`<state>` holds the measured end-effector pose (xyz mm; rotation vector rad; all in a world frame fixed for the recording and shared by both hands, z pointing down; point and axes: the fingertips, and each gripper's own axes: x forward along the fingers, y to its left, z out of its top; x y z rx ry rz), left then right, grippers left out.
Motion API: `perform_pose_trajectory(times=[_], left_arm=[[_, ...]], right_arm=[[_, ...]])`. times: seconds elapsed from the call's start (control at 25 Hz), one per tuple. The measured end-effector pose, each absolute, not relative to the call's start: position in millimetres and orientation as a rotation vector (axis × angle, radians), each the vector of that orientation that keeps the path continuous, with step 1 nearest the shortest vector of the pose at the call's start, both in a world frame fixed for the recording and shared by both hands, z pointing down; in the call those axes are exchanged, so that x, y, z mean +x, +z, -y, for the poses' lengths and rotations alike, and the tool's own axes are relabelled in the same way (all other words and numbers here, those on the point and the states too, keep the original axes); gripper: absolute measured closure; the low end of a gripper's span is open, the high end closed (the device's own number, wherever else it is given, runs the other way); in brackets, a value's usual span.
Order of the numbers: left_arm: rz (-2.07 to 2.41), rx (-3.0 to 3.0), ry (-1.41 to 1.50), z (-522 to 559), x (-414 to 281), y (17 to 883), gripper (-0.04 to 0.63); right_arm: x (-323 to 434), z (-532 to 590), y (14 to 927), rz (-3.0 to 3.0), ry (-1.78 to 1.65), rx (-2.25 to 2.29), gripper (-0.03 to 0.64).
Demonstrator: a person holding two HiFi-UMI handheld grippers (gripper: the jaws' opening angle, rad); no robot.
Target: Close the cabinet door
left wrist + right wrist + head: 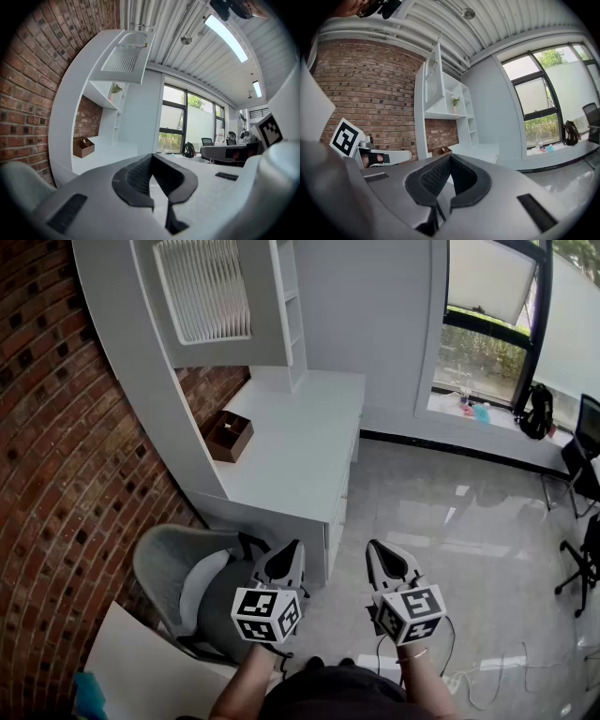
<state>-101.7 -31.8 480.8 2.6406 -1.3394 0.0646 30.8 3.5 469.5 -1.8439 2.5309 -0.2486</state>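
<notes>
The cabinet door (202, 287), a white panel with a ribbed insert, hangs high on the white wall unit above the desk (300, 456) and stands swung out from the unit, its edge jutting into the room in the right gripper view (432, 79). Just beside it are open shelves (291, 306), one holding a small plant (454, 100). Below on the desk sits a brown wooden box (230, 435), close to the brick wall (56, 474). A grey chair (178, 577) is tucked against the near end of the desk. Both claws are well apart from the door, held side by side low in front of the person (roughly level, pointing towards the desk). The left gripper (292, 547) has its jaws pressed together with nothing between them, and the right gripper (375, 547) likewise shows its dark pads (436, 176) meeting at the tip, empty. Off to the right, a dark backpack (537, 412) rests by the big window (487, 343).
</notes>
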Motion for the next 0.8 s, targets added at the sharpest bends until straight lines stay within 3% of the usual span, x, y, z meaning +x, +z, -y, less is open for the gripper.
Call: perform_pose_trajectory(times=[0.8], left_arm=[[1.351, 2.615, 0.109, 27, -103, 493, 0.586]], right_arm=[[30, -8, 483, -2.554, -0.335, -1.776, 0.617]])
